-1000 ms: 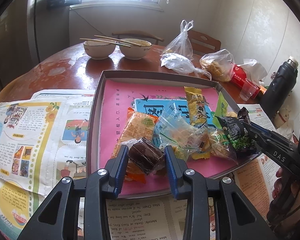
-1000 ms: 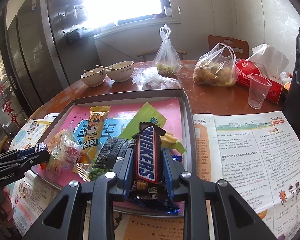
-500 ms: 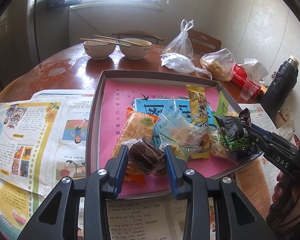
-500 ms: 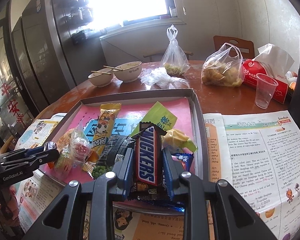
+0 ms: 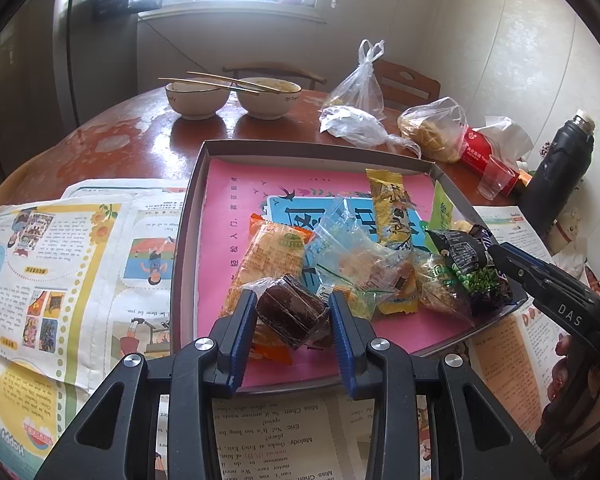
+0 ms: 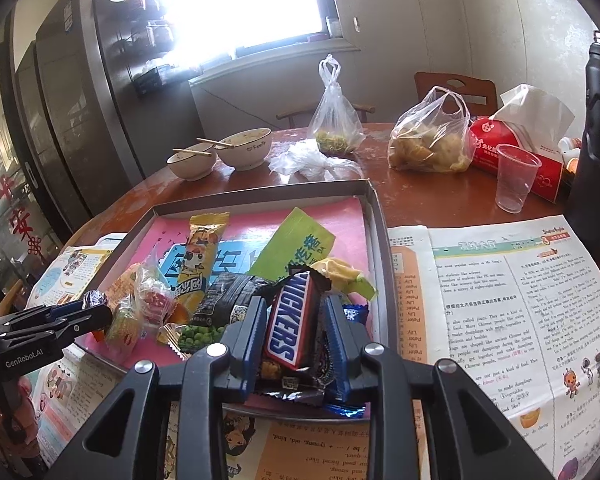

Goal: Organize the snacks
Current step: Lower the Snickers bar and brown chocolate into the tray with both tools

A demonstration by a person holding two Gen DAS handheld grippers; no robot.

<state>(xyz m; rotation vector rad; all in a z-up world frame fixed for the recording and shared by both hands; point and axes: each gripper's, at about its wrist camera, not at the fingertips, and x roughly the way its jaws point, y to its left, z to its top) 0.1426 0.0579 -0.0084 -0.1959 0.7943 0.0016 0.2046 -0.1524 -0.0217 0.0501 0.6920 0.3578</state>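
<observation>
A grey tray [image 5: 192, 216] lined with pink paper holds a heap of snacks: an orange cracker pack [image 5: 272, 256], a clear blue bag [image 5: 348, 248], a yellow bar pack [image 5: 392, 208] and a black pea pack [image 5: 468, 268]. My left gripper [image 5: 292, 300] is shut on a brown wrapped cake [image 5: 292, 314] over the tray's near left part. My right gripper [image 6: 296, 304] grips a Snickers bar [image 6: 290, 320] over the tray's near right corner. Its jaws are opening, with the bar still between the pads. Each gripper shows in the other's view: the right gripper [image 5: 500, 256] and the left gripper [image 6: 96, 312].
Newspapers [image 5: 60, 248] lie on both sides of the tray, the right-hand newspaper [image 6: 500, 280] too. Behind it on the round wooden table are two bowls with chopsticks [image 5: 198, 98], tied plastic bags [image 5: 432, 128], a plastic cup [image 6: 516, 178], a red tissue pack [image 6: 496, 140] and a black flask [image 5: 560, 172].
The Snickers bar sits a little lower and more tilted between the right jaws. The left gripper and its cake have not moved.
</observation>
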